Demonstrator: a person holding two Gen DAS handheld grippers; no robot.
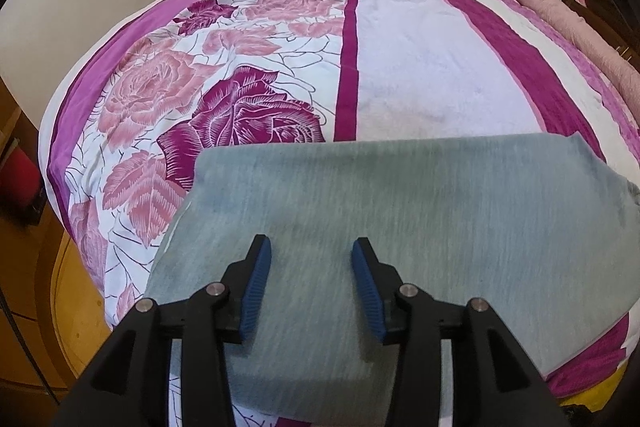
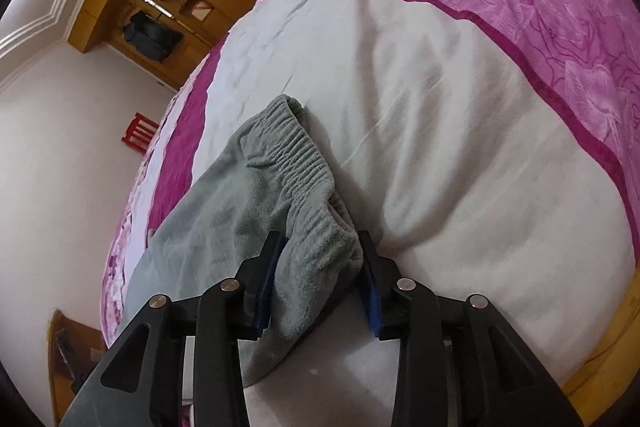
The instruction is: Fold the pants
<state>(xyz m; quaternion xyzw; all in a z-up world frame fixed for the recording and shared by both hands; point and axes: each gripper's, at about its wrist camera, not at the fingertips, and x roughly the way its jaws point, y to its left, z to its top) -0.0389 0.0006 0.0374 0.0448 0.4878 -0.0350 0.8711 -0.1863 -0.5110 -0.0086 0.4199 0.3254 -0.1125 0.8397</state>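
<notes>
Right wrist: pants (image 2: 304, 187) between tool (image 2: 322, 251) fingers

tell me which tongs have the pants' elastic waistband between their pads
The right tongs: the gathered waistband of the grey pants sits between their pads. The left tongs stand open over flat fabric with nothing between them.

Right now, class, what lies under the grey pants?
The grey pants lie on the floral bedspread, whose pink roses and white band show around them. The bedspread directly beneath is covered, so anything there cannot be seen.
</notes>
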